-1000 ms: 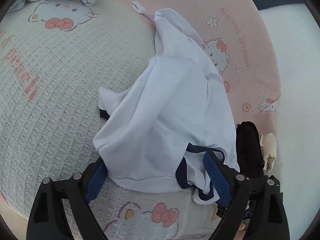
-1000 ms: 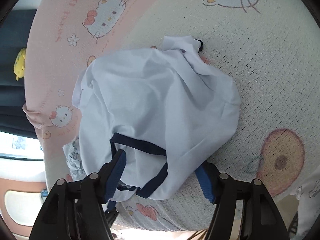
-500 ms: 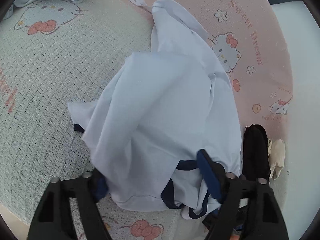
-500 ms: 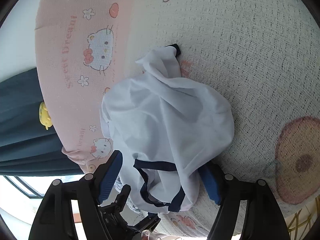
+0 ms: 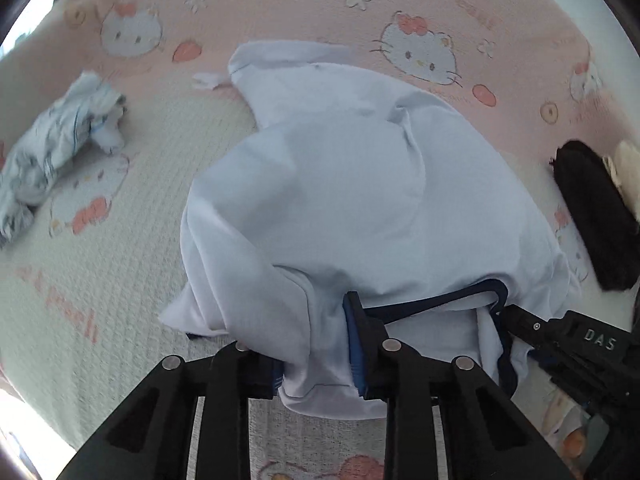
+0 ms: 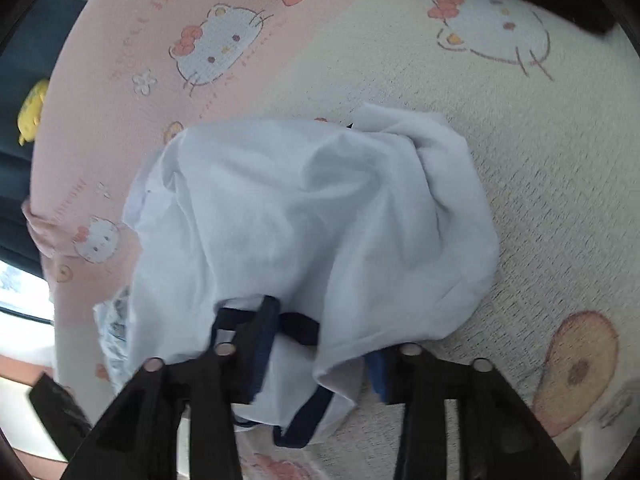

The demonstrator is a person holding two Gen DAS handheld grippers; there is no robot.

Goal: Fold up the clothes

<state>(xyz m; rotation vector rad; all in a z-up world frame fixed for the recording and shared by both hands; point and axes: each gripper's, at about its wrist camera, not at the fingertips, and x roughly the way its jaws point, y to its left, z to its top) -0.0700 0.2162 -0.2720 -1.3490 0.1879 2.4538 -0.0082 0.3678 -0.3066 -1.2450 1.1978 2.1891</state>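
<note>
Both your grippers, left (image 5: 316, 344) and right (image 6: 316, 354), pinch the white shirt (image 5: 360, 200) between their fingers, over a pink-and-cream cartoon-cat blanket (image 5: 100, 272).

A bed filled both views, covered by a waffle-weave blanket (image 5: 120, 200) with a cream middle and a pink border (image 5: 304, 4), printed with cartoon cat faces, small flowers and pink lettering. Beyond the pink edge in the right wrist view hung a dark blue curtain (image 6: 16, 64), with a small yellow object (image 6: 32, 110) against it. Below that, a window (image 6: 20, 292) glared with bright daylight. Soft, even light lay across the blanket.
</note>
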